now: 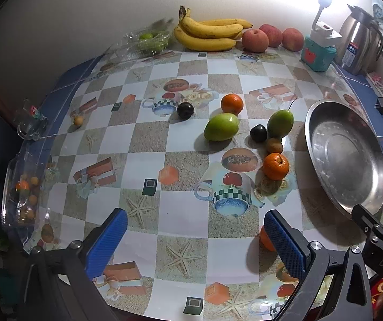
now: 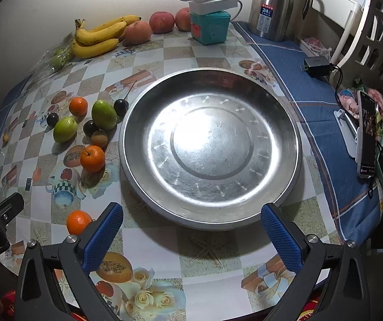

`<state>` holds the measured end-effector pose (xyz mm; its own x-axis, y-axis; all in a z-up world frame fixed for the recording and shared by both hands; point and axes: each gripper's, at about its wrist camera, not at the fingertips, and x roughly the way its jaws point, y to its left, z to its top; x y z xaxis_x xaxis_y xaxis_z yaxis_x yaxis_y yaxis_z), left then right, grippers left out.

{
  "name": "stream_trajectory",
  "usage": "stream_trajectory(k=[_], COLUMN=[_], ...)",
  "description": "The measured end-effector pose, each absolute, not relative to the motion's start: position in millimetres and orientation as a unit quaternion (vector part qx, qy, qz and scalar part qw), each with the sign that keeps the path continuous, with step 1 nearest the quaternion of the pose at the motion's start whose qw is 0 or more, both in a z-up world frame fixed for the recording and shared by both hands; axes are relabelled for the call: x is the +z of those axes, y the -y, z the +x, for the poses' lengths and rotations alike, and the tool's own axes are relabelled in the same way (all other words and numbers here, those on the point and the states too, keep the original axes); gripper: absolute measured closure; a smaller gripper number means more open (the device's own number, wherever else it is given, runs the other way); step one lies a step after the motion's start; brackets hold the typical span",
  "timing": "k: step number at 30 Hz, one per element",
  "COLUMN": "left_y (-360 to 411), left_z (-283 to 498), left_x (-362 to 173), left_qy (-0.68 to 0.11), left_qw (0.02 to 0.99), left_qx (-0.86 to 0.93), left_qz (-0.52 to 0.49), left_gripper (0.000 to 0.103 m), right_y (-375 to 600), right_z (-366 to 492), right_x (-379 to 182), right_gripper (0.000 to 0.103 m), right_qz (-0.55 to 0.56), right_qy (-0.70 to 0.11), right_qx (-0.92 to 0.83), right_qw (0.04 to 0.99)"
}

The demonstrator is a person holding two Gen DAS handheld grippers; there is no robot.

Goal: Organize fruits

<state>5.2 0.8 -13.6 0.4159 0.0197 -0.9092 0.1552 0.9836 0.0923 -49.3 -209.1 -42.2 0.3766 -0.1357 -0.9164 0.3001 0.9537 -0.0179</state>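
A wide, bare steel plate (image 2: 210,144) lies just ahead of my open right gripper (image 2: 191,230), whose blue pads (image 2: 103,238) straddle its near rim. Left of the plate sits a cluster of loose fruit: two green fruits (image 2: 104,114), three oranges (image 2: 92,158), dark plums (image 2: 90,127) and a brown kiwi (image 2: 99,138). My left gripper (image 1: 195,230) hovers open over bare tablecloth, with nothing between its fingers. One orange (image 1: 266,238) is half hidden behind its right finger. The plate (image 1: 346,155) is at the right in the left wrist view.
Bananas (image 1: 207,33) and apples (image 1: 255,40) line the back wall, beside a teal box (image 1: 317,53) with a power strip and a steel kettle (image 2: 271,8). A glass mug (image 1: 30,125) and a plastic box (image 1: 22,192) stand at the left edge. A phone (image 2: 367,139) stands at the right.
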Motion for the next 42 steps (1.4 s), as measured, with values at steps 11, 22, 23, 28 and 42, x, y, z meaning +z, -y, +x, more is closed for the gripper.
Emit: stream_trajectory(k=[11, 22, 23, 28, 42], left_y=[1.5, -6.3, -5.9, -8.8, -8.5], left_z=[1.2, 4.5, 4.5, 2.3, 2.8], left_x=[-11.2, -19.0, -19.1, -22.2, -24.6], left_qy=[-0.535, -0.554, -0.555, -0.555, -0.559], left_qw=[0.84, 0.83, 0.83, 0.83, 0.827], left_qx=[-0.068, -0.064, -0.063, -0.053, -0.047], left_qz=[0.056, 0.015, 0.015, 0.022, 0.033], left_gripper=[0.0, 0.0, 0.0, 0.0, 0.0], right_y=[207.5, 203.4, 203.4, 207.1, 210.2], right_z=[-48.7, -48.2, -48.4, -50.0, -51.0], right_x=[-40.7, -41.3, -41.5, -42.2, -43.1], right_gripper=[0.001, 0.001, 0.001, 0.001, 0.001], right_qz=[0.078, 0.073, 0.074, 0.083, 0.097], right_qy=[-0.538, -0.536, -0.536, -0.535, -0.534], right_qx=[-0.114, -0.106, -0.106, -0.107, -0.109], right_qw=[0.832, 0.835, 0.835, 0.834, 0.833])
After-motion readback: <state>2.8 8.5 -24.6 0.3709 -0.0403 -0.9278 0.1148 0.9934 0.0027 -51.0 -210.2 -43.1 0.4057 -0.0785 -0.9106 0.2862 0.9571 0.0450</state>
